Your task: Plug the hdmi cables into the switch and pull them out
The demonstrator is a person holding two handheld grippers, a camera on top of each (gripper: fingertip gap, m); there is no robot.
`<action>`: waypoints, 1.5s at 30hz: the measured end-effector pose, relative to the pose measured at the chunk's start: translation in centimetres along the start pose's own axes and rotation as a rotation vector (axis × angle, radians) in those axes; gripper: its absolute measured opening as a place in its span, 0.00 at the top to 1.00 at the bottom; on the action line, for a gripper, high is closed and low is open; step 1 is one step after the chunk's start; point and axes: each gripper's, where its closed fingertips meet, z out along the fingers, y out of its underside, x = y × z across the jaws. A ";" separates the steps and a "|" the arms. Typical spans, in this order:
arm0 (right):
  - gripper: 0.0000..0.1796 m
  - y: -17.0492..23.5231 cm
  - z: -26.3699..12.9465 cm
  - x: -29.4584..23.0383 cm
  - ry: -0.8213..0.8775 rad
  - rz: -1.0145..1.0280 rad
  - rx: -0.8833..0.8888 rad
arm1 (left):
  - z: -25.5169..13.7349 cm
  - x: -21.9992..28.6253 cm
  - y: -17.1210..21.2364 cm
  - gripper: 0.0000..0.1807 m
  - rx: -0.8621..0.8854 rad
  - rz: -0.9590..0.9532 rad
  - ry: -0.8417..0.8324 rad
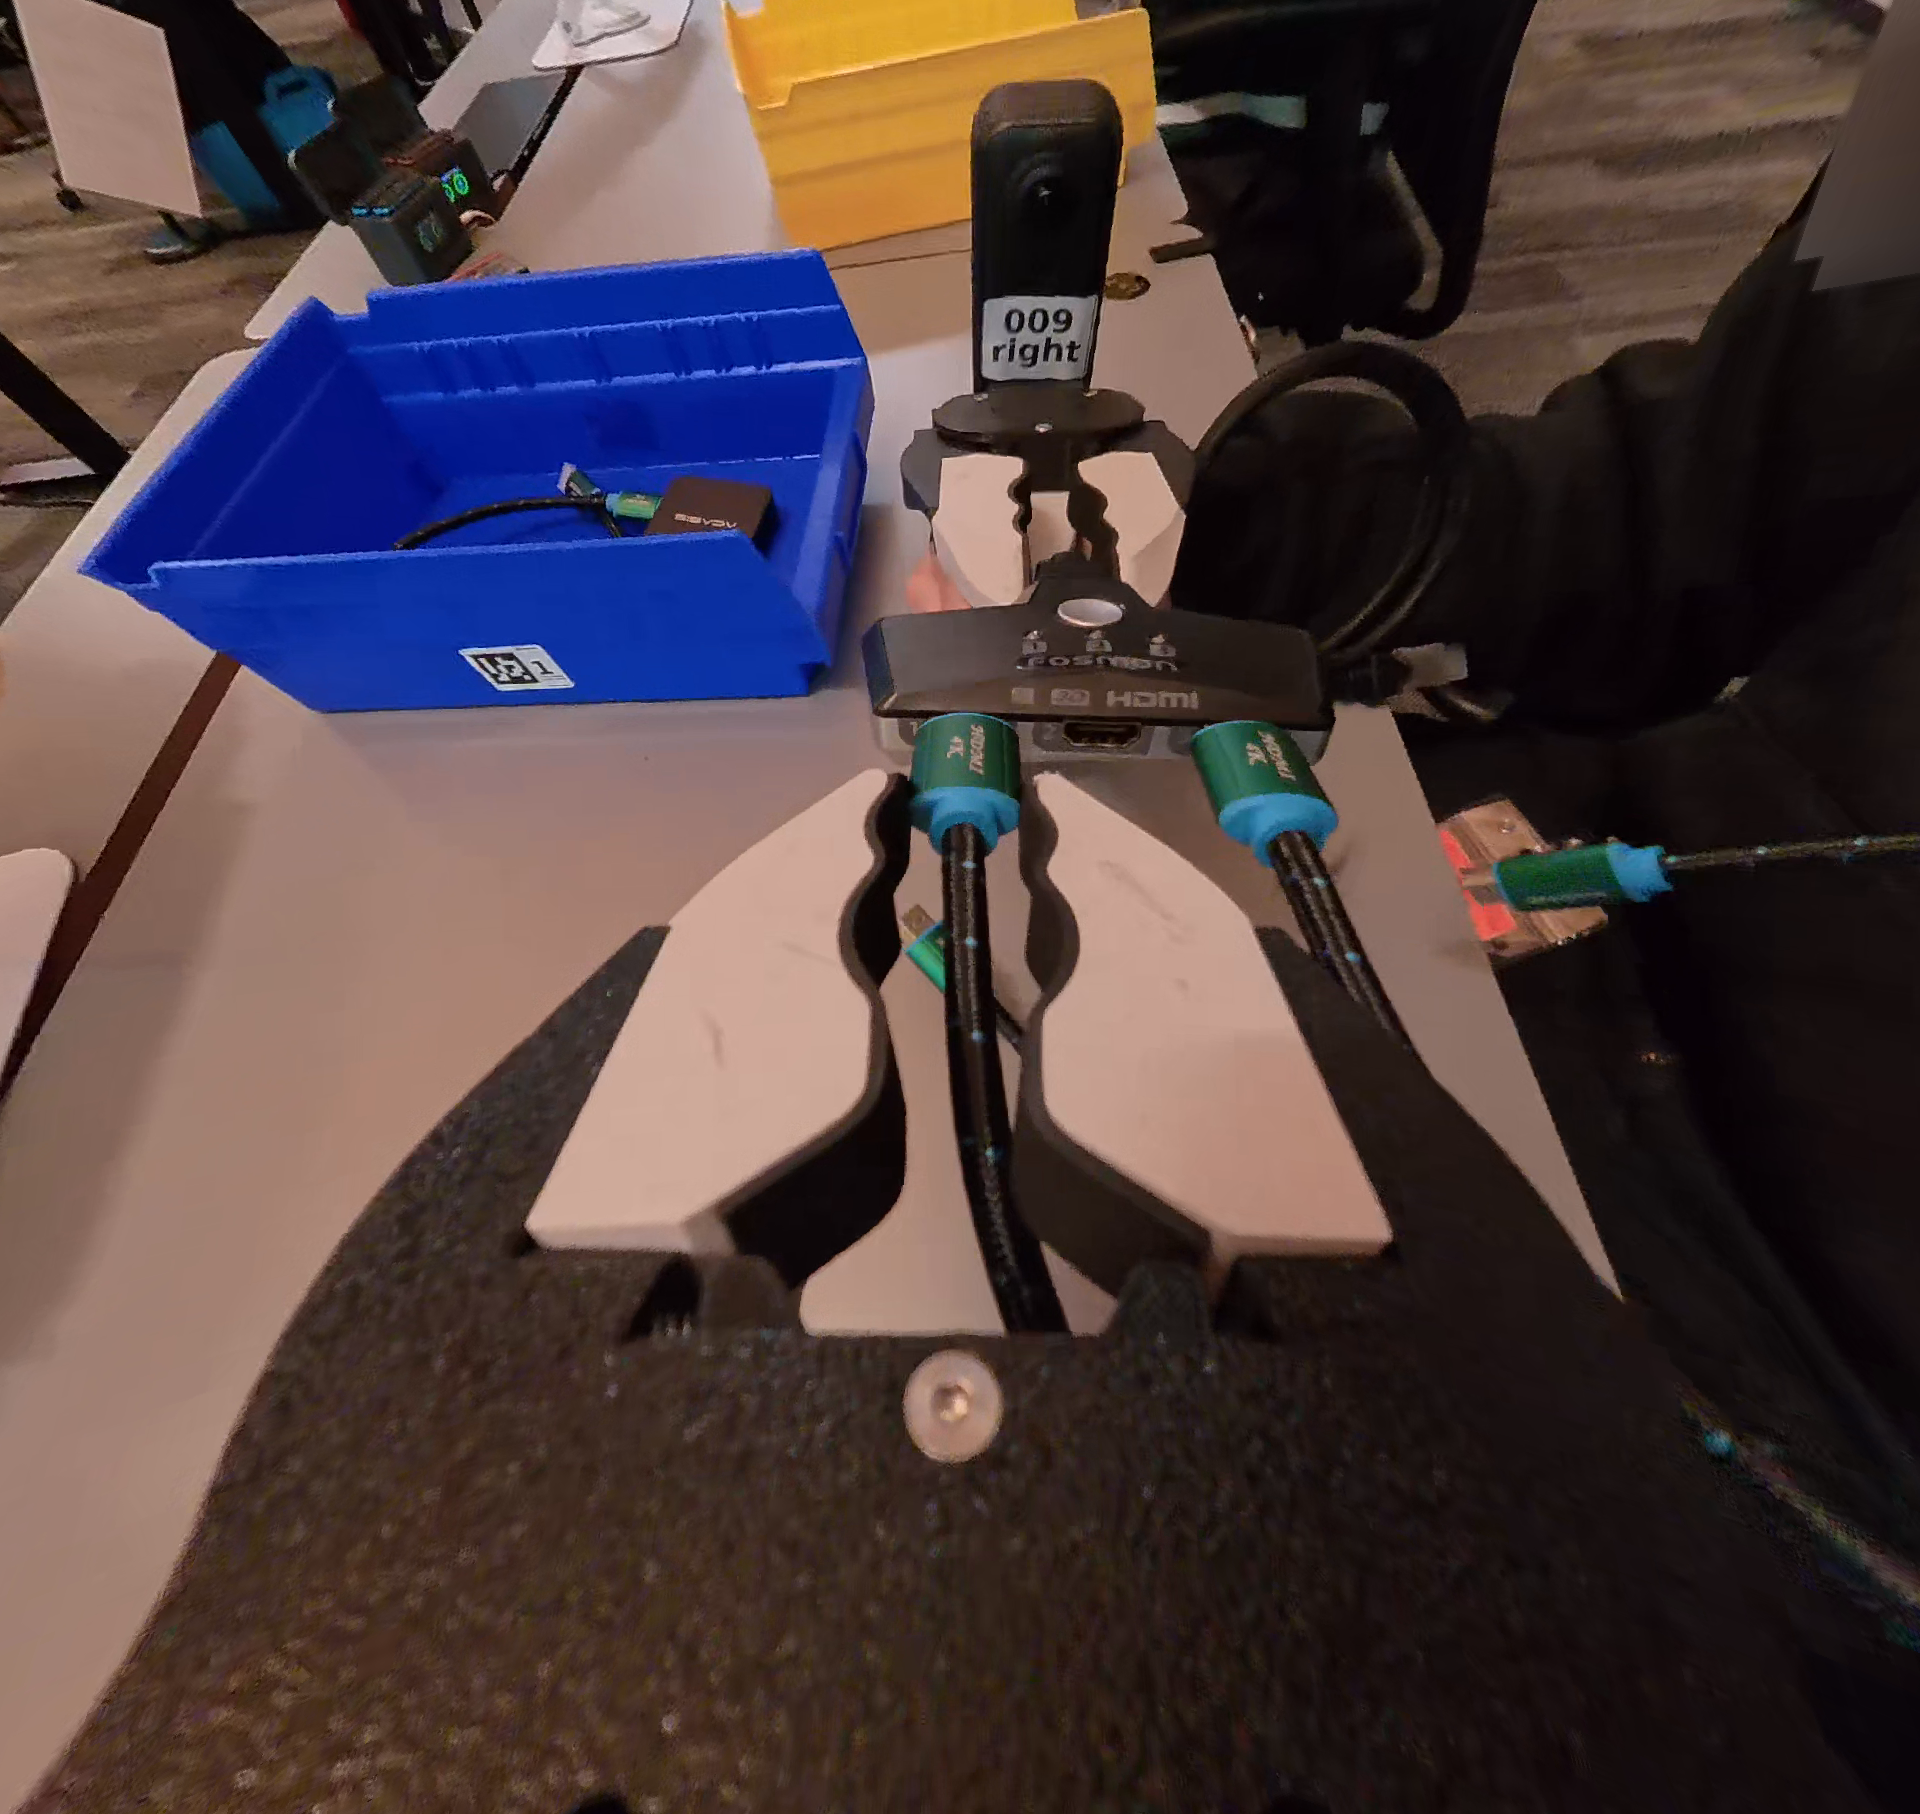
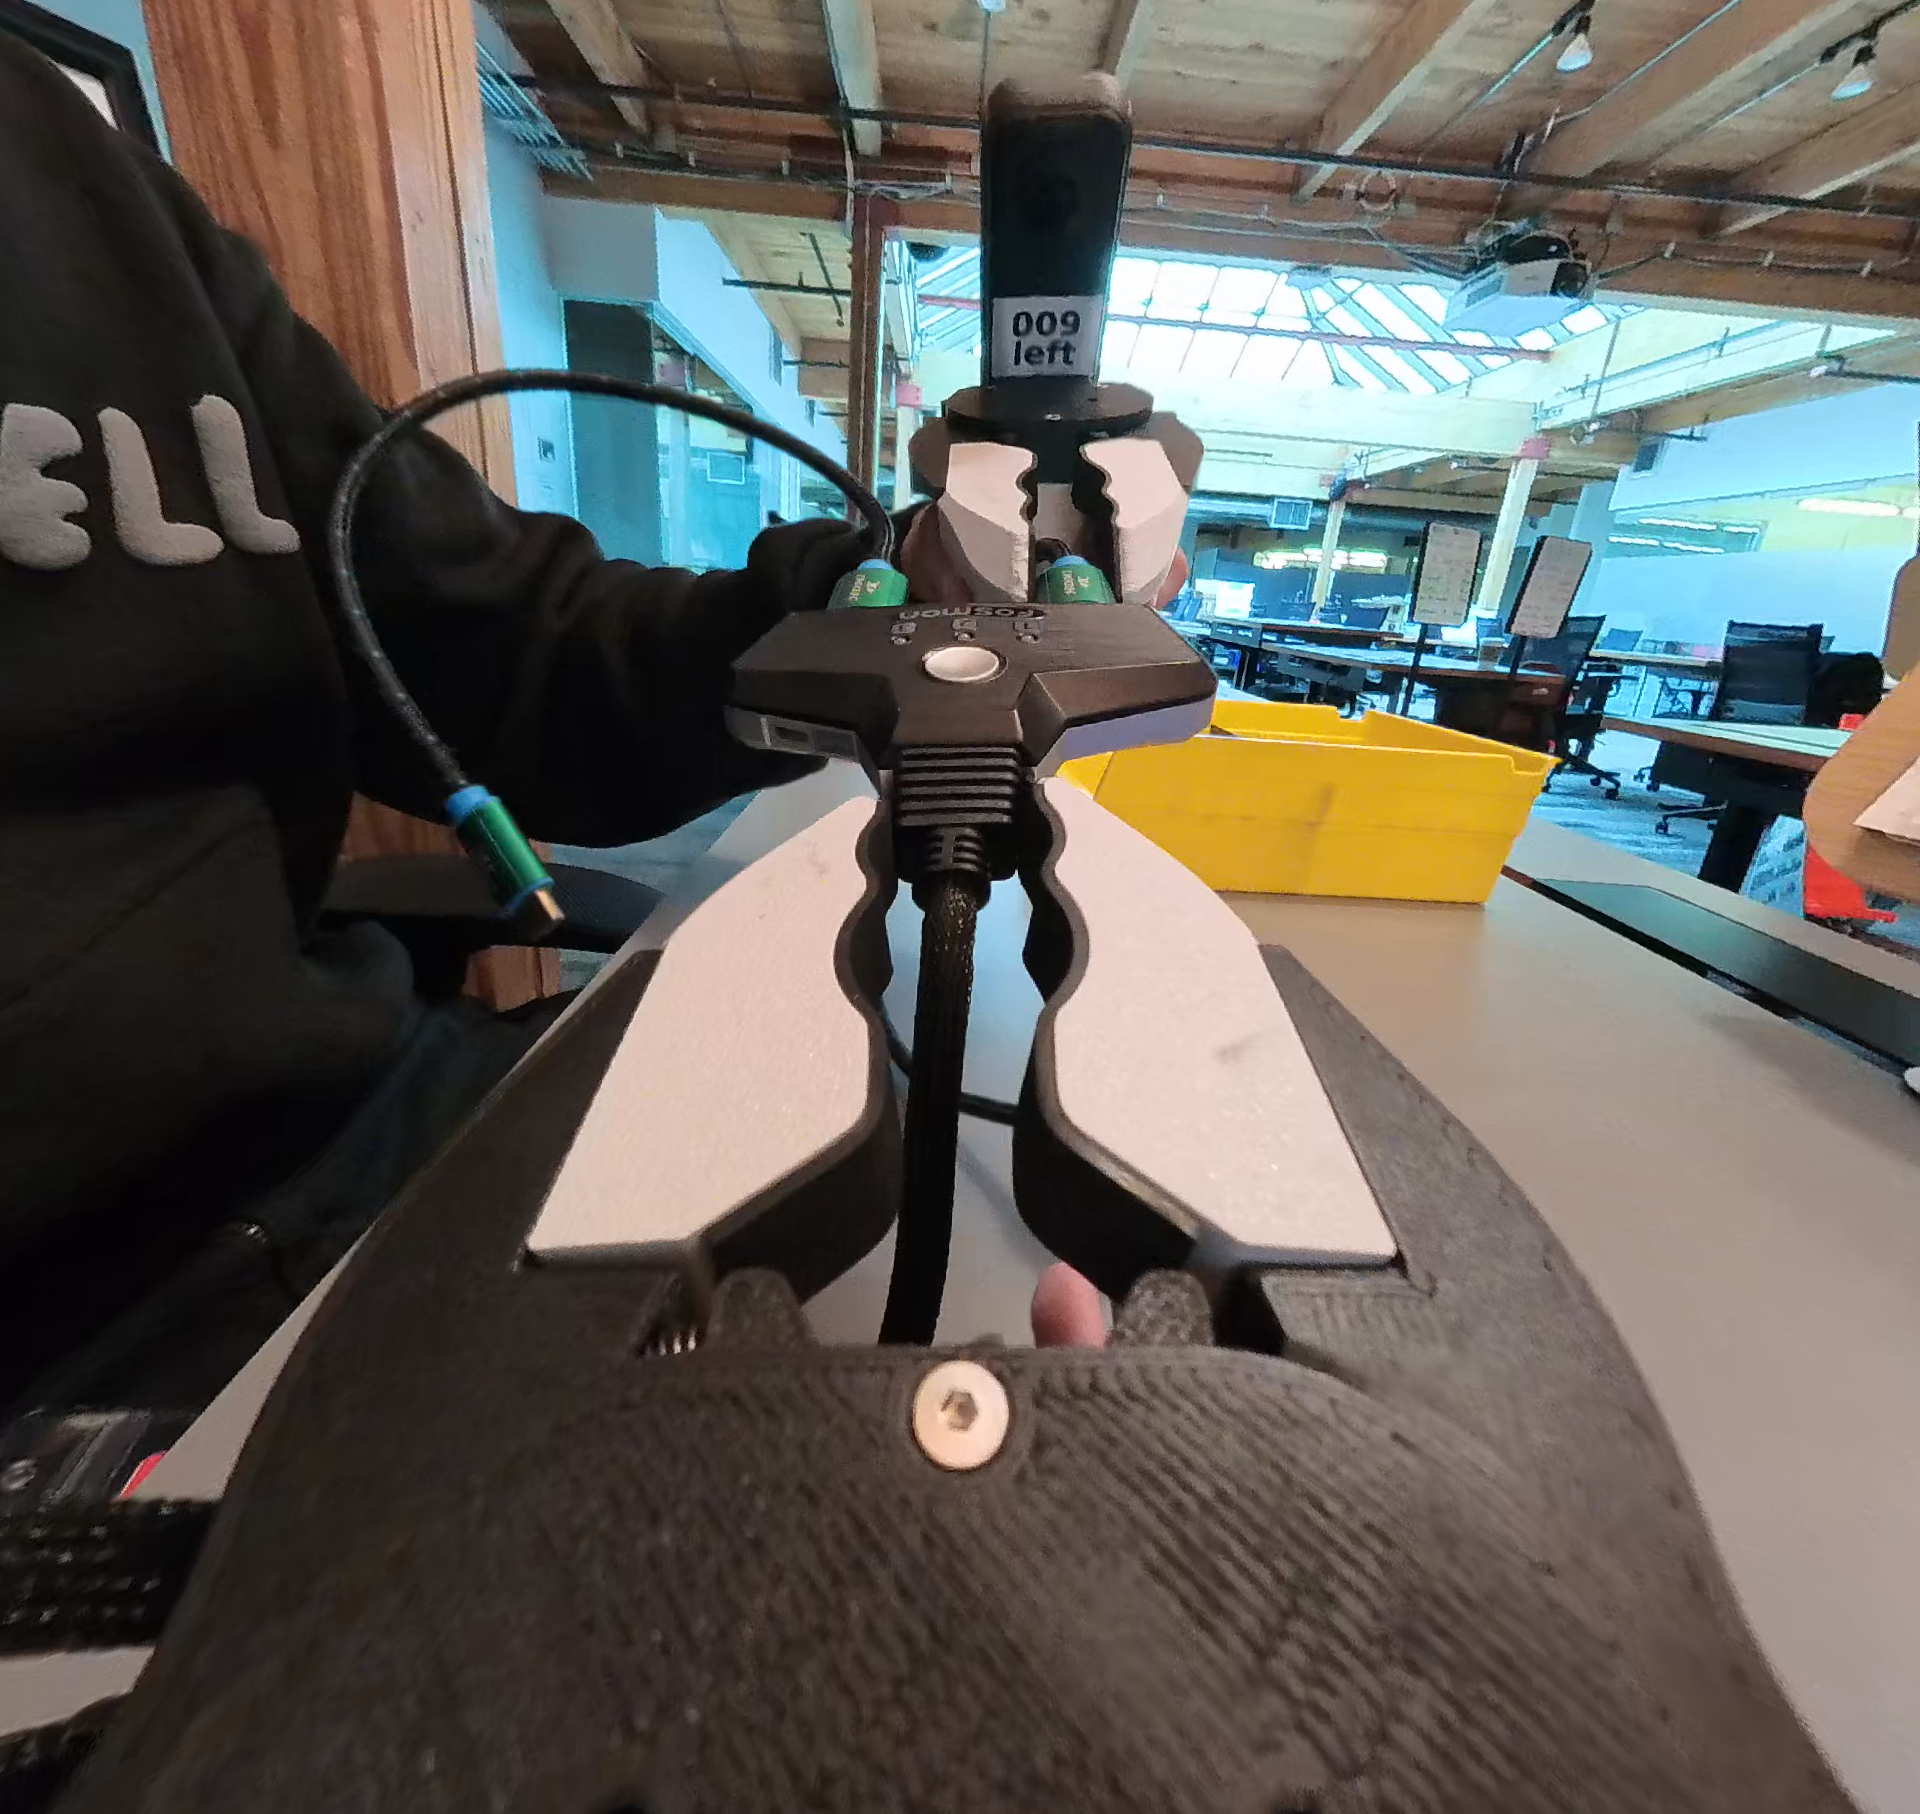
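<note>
Right gripper point(image 2: 956, 829) clamps the light, rigid switch point(image 2: 971, 689) by its ribbed cable neck at twelve o'clock, while left gripper point(image 1: 961, 808), jaws narrowly parted around the floppy braided cable point(image 1: 971, 1016), should pinch the stiff green plug point(image 1: 964, 746).

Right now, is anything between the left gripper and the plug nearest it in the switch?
Nothing visible does. The left gripper straddles the cable, and the plug sits just past its fingertips in the switch.

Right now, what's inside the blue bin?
The blue bin holds a small black box and a short black cable with a green plug beside it. The front wall hides the nearest floor; the rear compartment is unclear.
</note>
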 end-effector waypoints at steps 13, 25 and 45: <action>0.87 -2.1 -1.4 0.8 0.068 -0.082 0.068 | -5.4 -1.5 -4.3 0.89 0.341 0.118 -0.286; 0.87 -3.4 -1.0 1.0 0.154 -0.244 -0.091 | -8.7 1.2 -2.5 0.84 0.256 0.118 -0.264; 0.87 -24.1 -14.0 15.3 0.726 -0.687 -0.637 | -7.6 1.3 6.7 0.84 0.453 -0.255 -0.266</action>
